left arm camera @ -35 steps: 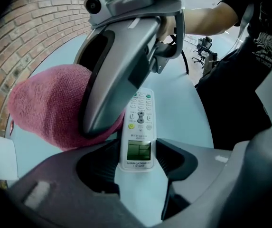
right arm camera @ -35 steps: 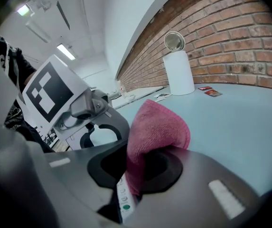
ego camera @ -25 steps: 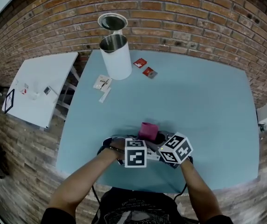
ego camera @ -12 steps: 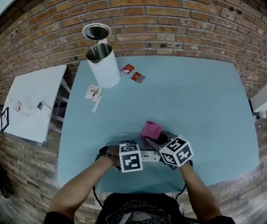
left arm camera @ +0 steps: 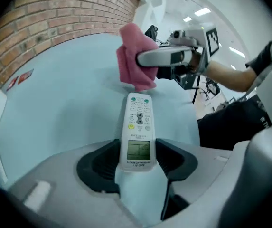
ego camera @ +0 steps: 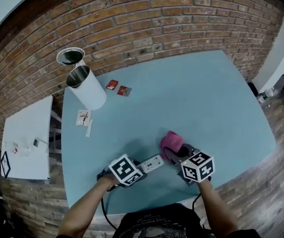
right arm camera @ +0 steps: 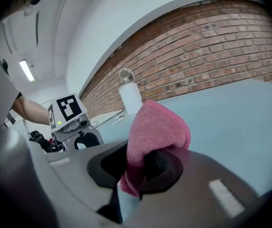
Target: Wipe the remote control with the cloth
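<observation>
Plainly the wiping step is in hand. The left gripper (left arm camera: 136, 164) pinches the remote (left arm camera: 138, 122) by its screen end, jaws fairly wide and pressed on its two long sides, buttons facing up. The right gripper (right arm camera: 138, 167) is clamped on a bunched pink cloth (right arm camera: 158, 127), jaws nearly together with the fabric bulging out above them. The remote is close to the table's (ego camera: 206, 98) near edge, a little left of its middle, with its free end pointing toward the cloth; whether that end rests on the table or hangs just above it I cannot tell. The cloth is just beyond that free end, seemingly not touching it. Next, I judge, the cloth must come down onto the button face and be drawn along it toward the screen with light pressure, while the left grip holds steady so the remote does not twist or slip.
</observation>
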### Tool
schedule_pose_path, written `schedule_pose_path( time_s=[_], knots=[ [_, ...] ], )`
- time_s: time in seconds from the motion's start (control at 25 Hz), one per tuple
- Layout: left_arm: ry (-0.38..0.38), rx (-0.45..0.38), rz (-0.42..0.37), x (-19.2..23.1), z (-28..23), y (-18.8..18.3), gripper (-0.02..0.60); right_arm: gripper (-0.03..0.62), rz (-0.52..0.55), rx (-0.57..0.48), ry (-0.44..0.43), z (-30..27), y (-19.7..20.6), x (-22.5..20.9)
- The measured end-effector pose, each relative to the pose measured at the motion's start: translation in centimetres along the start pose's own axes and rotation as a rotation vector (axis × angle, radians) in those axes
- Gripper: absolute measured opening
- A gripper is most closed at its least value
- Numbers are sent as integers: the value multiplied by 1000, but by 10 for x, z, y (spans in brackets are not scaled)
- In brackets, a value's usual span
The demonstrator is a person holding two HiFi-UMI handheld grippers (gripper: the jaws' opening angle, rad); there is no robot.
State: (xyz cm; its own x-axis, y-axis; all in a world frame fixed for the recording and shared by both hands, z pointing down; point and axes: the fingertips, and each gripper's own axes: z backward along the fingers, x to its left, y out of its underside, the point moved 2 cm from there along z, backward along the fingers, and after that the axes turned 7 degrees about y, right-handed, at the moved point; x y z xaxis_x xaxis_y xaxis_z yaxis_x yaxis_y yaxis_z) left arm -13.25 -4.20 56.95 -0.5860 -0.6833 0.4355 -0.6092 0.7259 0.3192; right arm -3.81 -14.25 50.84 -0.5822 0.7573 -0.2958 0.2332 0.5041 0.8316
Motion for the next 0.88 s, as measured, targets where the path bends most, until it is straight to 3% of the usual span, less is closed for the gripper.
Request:
schedule_pose_path(
  time_s=[0.2, 0.4, 0.6, 0.76, 0.88],
  knots=[
    [141, -123, 198, -5, 5, -1, 236, 63, -78, -36, 57, 17, 8, -9],
    [366, -292, 423, -20, 5, -6, 236, 63, -113, -78, 64, 22, 17, -5],
    [517, -439, 600, -26, 6, -8, 235, 63, -140, -99, 105, 25, 25, -8],
    [707, -609, 768, -36, 12, -19, 235, 63, -135, -106, 131, 22, 26, -10],
    [786, -708, 829, -36, 15, -23, 235, 63, -124, -109, 154, 20, 26, -11]
  ],
)
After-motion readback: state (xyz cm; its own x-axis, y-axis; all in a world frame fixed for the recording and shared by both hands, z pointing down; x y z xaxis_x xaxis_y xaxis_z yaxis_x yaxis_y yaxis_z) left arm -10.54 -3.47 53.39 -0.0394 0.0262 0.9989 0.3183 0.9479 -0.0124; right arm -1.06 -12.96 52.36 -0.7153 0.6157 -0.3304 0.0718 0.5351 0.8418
